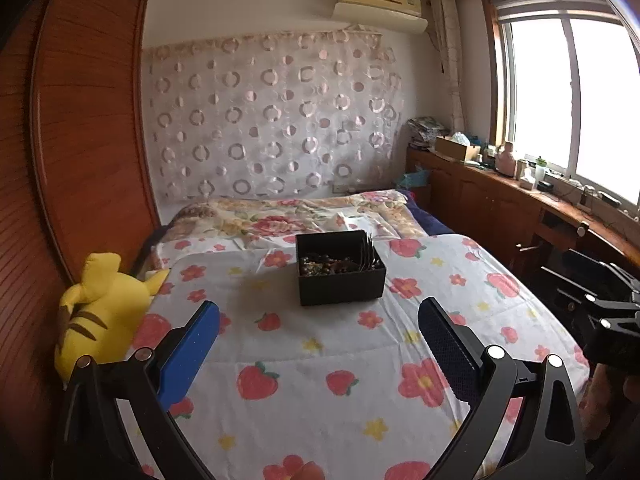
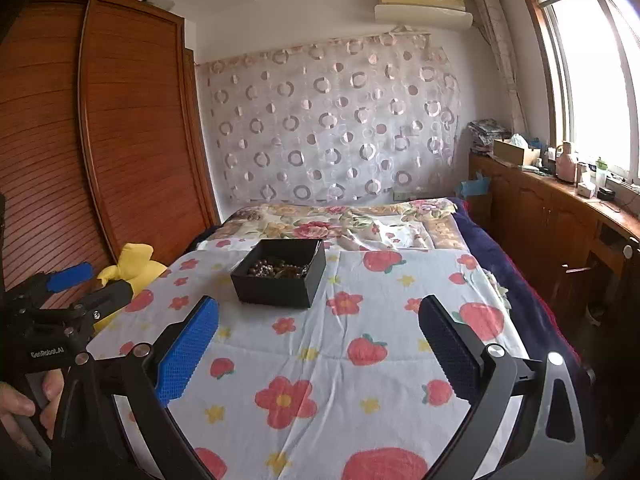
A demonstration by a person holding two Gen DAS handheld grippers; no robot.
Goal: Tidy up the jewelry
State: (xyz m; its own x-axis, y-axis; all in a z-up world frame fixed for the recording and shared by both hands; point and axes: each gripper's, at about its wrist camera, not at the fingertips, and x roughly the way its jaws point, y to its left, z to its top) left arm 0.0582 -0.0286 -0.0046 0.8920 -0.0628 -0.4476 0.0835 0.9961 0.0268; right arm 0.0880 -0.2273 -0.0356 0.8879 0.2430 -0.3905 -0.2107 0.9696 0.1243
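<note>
Nearest, the left gripper (image 1: 319, 320) and the right gripper (image 2: 319, 316) both stand spread wide with nothing between their jaws, hovering over the near part of the bed (image 1: 320, 380), short of the black box (image 1: 340, 276). In the right wrist view the left gripper appears at the left edge, a hand (image 2: 24, 404) wrapped round its handle.

The black box is the landmark. It sits on the strawberry-print sheet, well ahead of both grippers, open-topped, with a jumble of beaded jewelry (image 2: 276, 270) heaped on its floor. Thin dark cards or dividers seem to stand along its right side in the left wrist view; I cannot tell what they are.

The box looks like stiff, light card, so its walls would take a pinch across one rim. The beads are probably small, smooth and tangled; strands may drag neighbours out with them, so a grip on a single loop near the top of the heap seems safest. The soft mattress beneath may let the box tip if pressed.

Left of the box lies a yellow plush toy (image 1: 100, 312) against the wardrobe (image 1: 80, 120). Right of it, open sheet runs to the bed's edge, then a drop to the wooden cabinet (image 2: 540, 216). Beyond it, floral bedding (image 1: 288, 216) and the curtained wall.
</note>
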